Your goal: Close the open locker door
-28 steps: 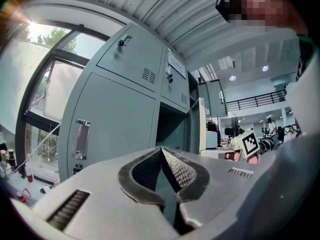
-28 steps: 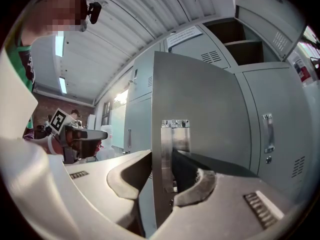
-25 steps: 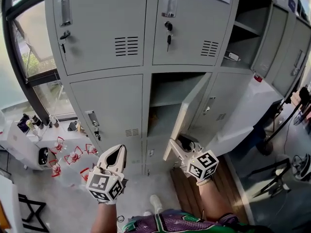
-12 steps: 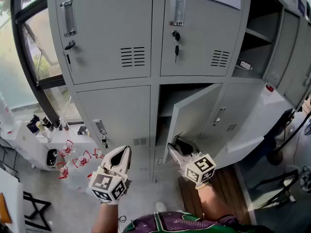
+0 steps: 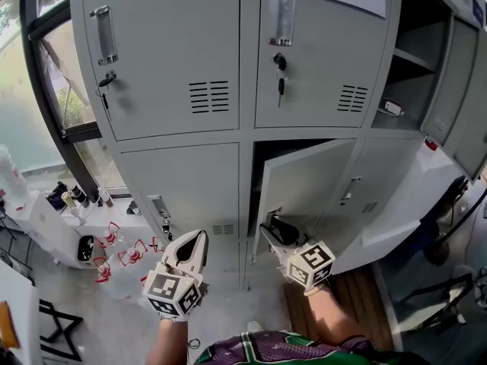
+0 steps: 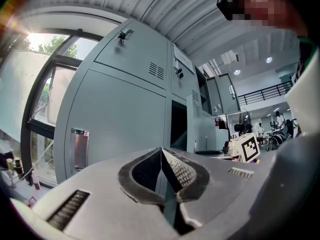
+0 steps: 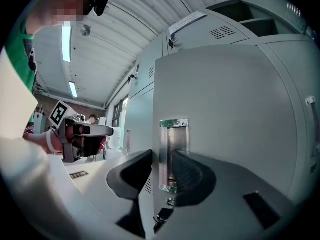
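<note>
One locker door in right gripper

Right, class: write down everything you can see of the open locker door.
The door is plain grey metal, by its look painted sheet, hinged at its right and standing partly open. Its outer face carries a recessed shiny handle near the free edge. The right gripper clamps that edge beside the handle.

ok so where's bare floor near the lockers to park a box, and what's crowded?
Free: concrete between the left tongs and right tongs, below the lockers; also wood flooring right of the right tongs, which grip the open locker door, up to the white panel. Crowded: window side, white cart with bottles and red-and-white clutter.
</note>
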A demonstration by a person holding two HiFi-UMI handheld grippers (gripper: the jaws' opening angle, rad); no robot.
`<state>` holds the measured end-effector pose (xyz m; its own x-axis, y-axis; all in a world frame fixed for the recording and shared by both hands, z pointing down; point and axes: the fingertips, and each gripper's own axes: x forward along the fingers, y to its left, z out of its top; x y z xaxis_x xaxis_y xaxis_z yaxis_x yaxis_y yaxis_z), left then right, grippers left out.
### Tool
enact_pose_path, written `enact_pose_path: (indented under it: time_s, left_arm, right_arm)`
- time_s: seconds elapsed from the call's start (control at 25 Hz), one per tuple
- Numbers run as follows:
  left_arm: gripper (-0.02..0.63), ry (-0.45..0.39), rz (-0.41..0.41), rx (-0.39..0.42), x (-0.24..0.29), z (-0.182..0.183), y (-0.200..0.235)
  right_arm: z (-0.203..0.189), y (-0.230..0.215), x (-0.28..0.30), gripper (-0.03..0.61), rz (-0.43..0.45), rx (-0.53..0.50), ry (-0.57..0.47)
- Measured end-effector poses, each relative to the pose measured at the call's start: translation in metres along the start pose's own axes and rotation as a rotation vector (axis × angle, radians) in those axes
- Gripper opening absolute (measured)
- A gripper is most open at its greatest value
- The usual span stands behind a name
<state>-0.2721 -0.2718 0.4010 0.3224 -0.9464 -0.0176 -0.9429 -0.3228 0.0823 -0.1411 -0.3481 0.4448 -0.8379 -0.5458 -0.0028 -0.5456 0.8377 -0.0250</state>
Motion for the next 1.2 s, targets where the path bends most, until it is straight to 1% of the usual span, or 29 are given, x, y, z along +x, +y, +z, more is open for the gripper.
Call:
enact_pose_path:
  time_s: [0.44, 0.64, 0.76, 1.2]
  left_arm:
    - [0.023, 0.006, 0.049, -0.004, -0.003, -0.001, 0.019]
    - [0.023, 0.003, 0.051, -0.019, -0.002, -0.001, 0.022]
    - [0.023, 0.004, 0.052, -0.018, 0.0, -0.001, 0.023]
    - [0.023, 0.012, 0.071, -0.02, 0.005, -0.003, 0.033]
  right_arm:
    - [0.001, -0.01, 0.025, 0.103, 0.011, 0.01, -0.003]
    - [-0.001, -0.014, 0.033, 0.09, 0.004, 0.019, -0.002]
    - [-0.003, -0.02, 0.036, 0.043, -0.014, 0.027, 0.005]
    - [-0.003, -0.032, 0.048, 0.037, -0.021, 0.036, 0.003]
